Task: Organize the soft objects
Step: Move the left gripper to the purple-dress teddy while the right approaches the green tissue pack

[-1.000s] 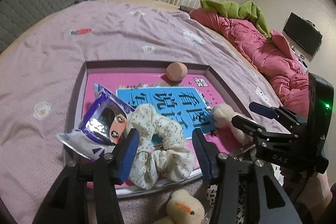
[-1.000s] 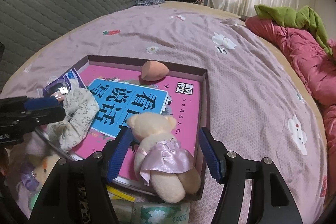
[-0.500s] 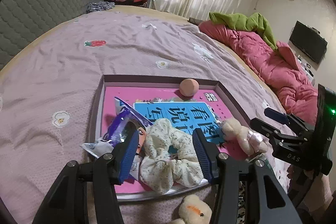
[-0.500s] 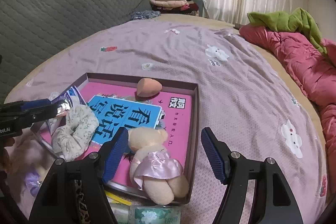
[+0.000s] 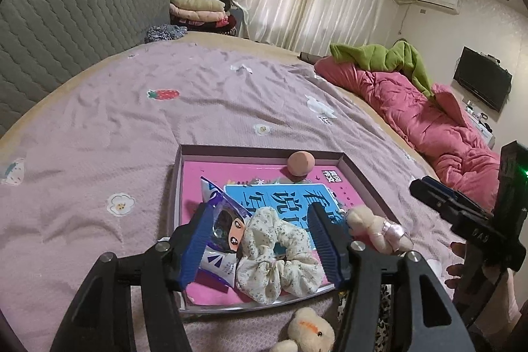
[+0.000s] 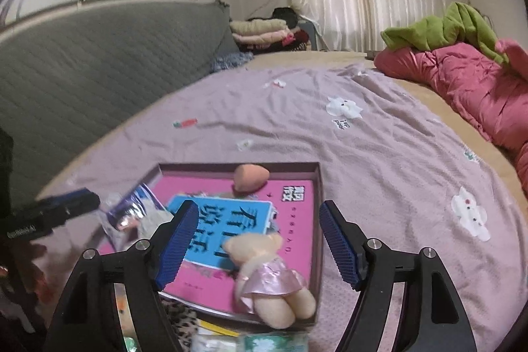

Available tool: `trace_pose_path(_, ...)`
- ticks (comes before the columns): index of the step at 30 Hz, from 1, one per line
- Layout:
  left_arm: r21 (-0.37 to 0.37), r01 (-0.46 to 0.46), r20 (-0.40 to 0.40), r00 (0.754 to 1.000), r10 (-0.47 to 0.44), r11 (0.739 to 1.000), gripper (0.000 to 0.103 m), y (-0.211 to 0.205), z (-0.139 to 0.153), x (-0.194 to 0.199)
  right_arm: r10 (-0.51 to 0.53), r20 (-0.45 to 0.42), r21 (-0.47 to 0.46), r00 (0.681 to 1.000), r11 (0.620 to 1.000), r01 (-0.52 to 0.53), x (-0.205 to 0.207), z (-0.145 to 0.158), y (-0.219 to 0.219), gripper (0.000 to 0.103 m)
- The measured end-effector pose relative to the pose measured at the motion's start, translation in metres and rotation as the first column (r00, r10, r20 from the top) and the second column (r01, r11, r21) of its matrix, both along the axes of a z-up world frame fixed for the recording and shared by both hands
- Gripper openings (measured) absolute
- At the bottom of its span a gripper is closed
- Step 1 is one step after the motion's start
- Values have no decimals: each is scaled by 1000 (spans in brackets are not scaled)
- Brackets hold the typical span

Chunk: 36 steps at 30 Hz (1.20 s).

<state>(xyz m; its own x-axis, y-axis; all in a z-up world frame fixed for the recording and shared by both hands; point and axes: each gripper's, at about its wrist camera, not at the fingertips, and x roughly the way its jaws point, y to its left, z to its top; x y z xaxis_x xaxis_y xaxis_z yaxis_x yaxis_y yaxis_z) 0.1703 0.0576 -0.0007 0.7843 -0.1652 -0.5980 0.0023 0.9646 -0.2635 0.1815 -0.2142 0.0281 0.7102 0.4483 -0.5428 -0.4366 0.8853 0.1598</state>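
Lilac bedspread (image 5: 99,127) carries our shallow pink-floored box (image 5: 264,150).
We hold left gripper (image 5: 260,240) and right gripper (image 6: 255,241) wide, jaws just opened, empty, above floral fabric scrunchie (image 5: 280,259) and pink-skirted plush bear (image 6: 267,272) at its near edge.

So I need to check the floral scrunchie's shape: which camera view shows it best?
The left wrist view: the floral scrunchie lies whole and sharp in the tray, framed between the open left hand-held gripper fingers. The right wrist view shows only a blurred scrap, behind that gripper's finger.
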Motion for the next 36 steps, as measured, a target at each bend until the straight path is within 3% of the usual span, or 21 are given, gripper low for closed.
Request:
trace_pose_path(5, 0, -12, 9, 1000, 12, 1000, 59, 5, 3, -9, 9, -21, 119, 1000, 993, -7, -4, 7, -11, 77)
trace_pose_path(17, 13, -32, 6, 999, 32, 999, 59, 5, 8, -35, -36, 55, 57, 998, 998, 33, -37, 27, -22, 77)
trace_pose_path(30, 9, -21, 1, 1000, 21, 1000, 59, 1, 12, -54, -71, 14, 40, 997, 997, 71, -54, 28, -38, 77)
trace_pose_path(36, 22, -2, -36, 999, 2, 1000, 59, -3, 3, -56, -80, -16, 35, 997, 996, 81, -60, 24, -42, 77)
